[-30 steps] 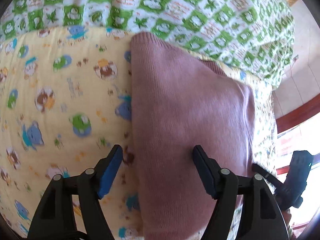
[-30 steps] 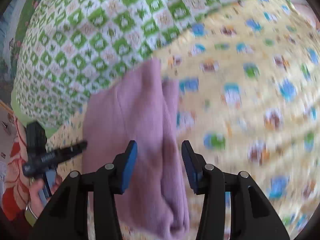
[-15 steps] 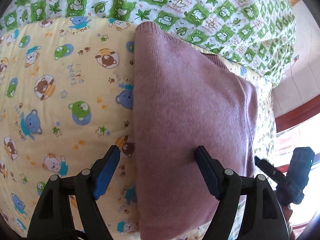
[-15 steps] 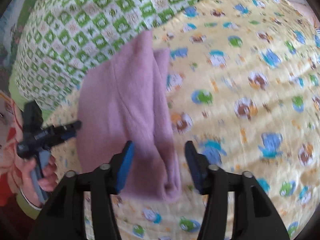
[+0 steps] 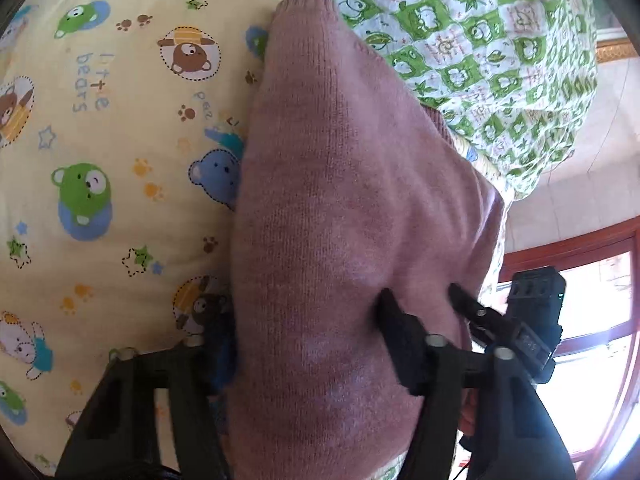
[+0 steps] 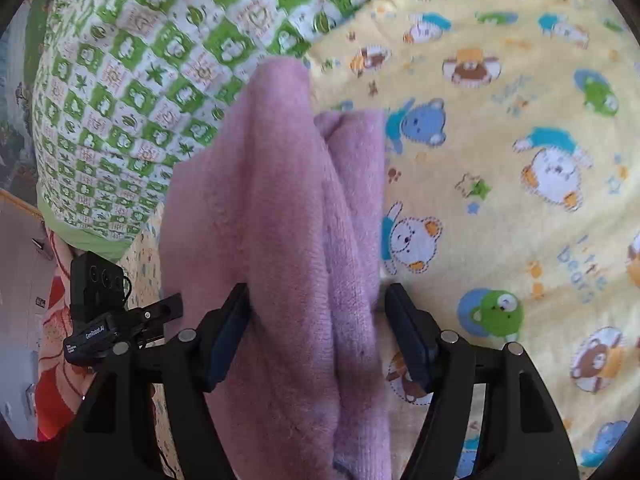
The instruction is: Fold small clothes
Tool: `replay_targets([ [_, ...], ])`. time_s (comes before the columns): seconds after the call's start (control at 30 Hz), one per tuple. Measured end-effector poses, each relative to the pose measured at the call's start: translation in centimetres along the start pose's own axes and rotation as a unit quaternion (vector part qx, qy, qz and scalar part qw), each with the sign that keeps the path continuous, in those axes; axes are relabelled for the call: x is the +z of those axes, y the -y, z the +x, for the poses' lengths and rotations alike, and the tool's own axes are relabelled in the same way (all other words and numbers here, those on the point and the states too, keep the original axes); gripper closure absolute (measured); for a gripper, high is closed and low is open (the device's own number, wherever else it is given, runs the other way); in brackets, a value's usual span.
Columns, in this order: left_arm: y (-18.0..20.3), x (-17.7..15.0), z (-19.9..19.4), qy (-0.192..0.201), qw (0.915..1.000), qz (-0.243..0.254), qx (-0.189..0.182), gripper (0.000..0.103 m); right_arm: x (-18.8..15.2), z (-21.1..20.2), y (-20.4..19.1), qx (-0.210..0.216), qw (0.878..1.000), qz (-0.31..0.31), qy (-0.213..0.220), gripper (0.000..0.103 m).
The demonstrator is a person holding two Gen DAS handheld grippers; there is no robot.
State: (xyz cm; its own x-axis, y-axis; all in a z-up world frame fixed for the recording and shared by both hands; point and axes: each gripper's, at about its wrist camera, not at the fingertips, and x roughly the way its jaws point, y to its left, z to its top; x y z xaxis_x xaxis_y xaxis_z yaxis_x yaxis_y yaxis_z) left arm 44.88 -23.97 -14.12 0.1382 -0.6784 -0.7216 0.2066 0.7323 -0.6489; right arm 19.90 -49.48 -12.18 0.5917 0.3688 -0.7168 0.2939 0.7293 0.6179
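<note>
Pink knit garment (image 5: 352, 240) lies part-folded lengthwise on the yellow bear sheet (image 5: 100, 168). Left gripper (image 5: 304, 344) and right gripper (image 6: 316, 328), 2 jaw pairs closing, straddle its near end, grip unclear. Cross-folds seemingly remain. Beyond lies the green quilt (image 6: 132, 80).

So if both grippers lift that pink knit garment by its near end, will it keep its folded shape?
Probably not. The pink knit garment looks soft and thick, lying in loose rolls, so the far end would likely droop and unfold. The fuzzy knit should grip well between the closing left gripper and right gripper. It looks light.
</note>
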Motion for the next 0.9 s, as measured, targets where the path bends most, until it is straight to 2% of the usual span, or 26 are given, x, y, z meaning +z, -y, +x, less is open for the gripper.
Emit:
replay_targets([
  [0.03, 0.2, -0.1, -0.1, 0.005, 1.0000, 0.002, -0.005, 0.054, -0.2, 0.3, 0.1, 0.019, 1.000, 0.010, -0.010, 0.055],
  [0.07, 0.3, -0.2, -0.3, 0.009, 0.9999, 0.005, -0.012, 0.060, -0.4, 0.3, 0.2, 0.025, 1.000, 0.016, -0.010, 0.062],
  [0.17, 0.7, -0.6, -1.6, 0.019, 0.9994, 0.012, -0.026, 0.067, -0.8, -0.6, -0.7, 0.026, 1.000, 0.008, 0.001, 0.072],
  [0.37, 1.8, -2.0, -5.2, 0.048, 0.9981, 0.025, -0.030, 0.069, -1.7, -3.1, -4.3, 0.055, 0.998, -0.007, 0.021, 0.074],
  [0.53, 0.4, -4.2, -11.6, 0.092, 0.9951, 0.006, -0.034, 0.069, -3.3, -3.5, -9.2, 0.088, 0.995, -0.031, 0.018, 0.074],
  [0.77, -4.2, -8.9, -20.4, 0.142, 0.9895, -0.028, 0.003, 0.069, -7.1, 0.1, -16.3, 0.146, 0.987, -0.060, -0.026, 0.074],
  [0.9, -8.3, -11.7, -24.0, 0.156, 0.9858, -0.058, 0.023, 0.069, -9.6, 3.7, -19.1, 0.156, 0.983, -0.069, -0.063, 0.074],
])
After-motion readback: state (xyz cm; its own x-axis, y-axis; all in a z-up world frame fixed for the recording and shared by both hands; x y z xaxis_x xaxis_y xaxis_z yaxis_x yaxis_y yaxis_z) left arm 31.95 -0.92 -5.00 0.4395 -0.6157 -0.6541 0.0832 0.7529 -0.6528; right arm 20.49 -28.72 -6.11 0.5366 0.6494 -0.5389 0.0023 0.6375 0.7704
